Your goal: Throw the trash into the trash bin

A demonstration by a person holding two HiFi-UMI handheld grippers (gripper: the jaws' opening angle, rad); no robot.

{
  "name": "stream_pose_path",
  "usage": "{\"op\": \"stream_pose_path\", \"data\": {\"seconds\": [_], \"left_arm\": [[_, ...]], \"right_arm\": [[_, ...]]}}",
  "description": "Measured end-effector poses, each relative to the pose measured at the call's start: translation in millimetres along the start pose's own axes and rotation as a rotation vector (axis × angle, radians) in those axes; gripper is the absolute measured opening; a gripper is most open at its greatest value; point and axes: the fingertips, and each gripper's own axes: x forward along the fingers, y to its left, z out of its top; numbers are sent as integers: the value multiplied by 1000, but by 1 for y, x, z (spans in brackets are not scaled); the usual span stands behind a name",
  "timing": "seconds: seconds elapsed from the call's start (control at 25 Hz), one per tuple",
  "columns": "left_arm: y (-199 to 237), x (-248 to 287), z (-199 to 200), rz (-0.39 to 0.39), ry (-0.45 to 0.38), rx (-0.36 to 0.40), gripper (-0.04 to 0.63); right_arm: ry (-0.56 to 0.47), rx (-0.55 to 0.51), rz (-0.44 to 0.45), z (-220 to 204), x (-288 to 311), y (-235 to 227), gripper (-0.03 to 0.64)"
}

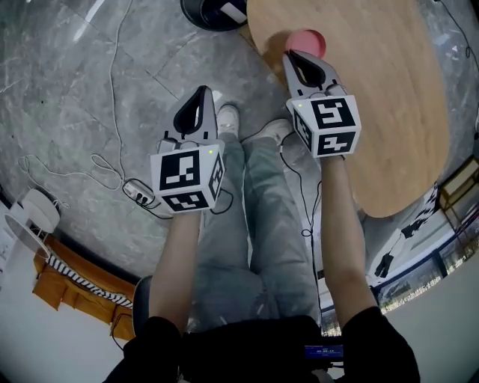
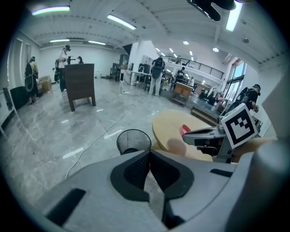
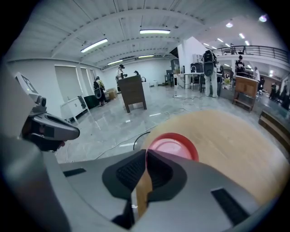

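The left gripper (image 1: 201,91) and the right gripper (image 1: 293,55) were both seen closed, with nothing held. The trash bin (image 1: 198,12), on the floor beside the table (image 1: 389,112), was cut off by the head view's top edge. A red dish (image 1: 308,40) was partly hidden behind the right gripper.

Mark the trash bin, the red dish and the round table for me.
trash bin (image 2: 133,140): left gripper view, on the mesh inner wall below its rim.
red dish (image 3: 172,145): right gripper view, on its inner face.
round table (image 1: 374,97): head view, on the bare wooden top.
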Motion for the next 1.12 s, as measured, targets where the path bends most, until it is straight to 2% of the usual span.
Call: {"op": "stream_pose_path", "data": {"seconds": [0.32,0.52,0.72,0.76,0.8,0.84,0.92,1.0,1.04,1.12], "left_arm": [[67,-11,7,77,-14,-85,6],[91,-16,8,95,-22,-118,6],[107,-11,5,104,-22,-143,6],[109,-11,4,103,-21,-144,6],[111,-12,2,103,-18,-144,6],[113,-13,0,104,-15,-145,6],[115,-13,-2,103,-8,-145,6],[113,-11,0,98,-5,-140,6],[110,-10,2,92,-5,-136,6],[102,-6,9,73,-9,-121,6]], "right_arm": [[-6,-42,83,50,63,44,14],[-12,-40,116,75,97,58,14],[-29,-17,83,92,138,51,15],[-15,-20,67,91,145,48,58],[10,-25,55,88,151,47,200],[34,-28,50,85,154,47,224],[48,-24,45,81,149,47,191],[36,-18,24,78,135,43,67],[35,-9,18,74,127,41,30],[39,34,27,63,111,38,25]]}}
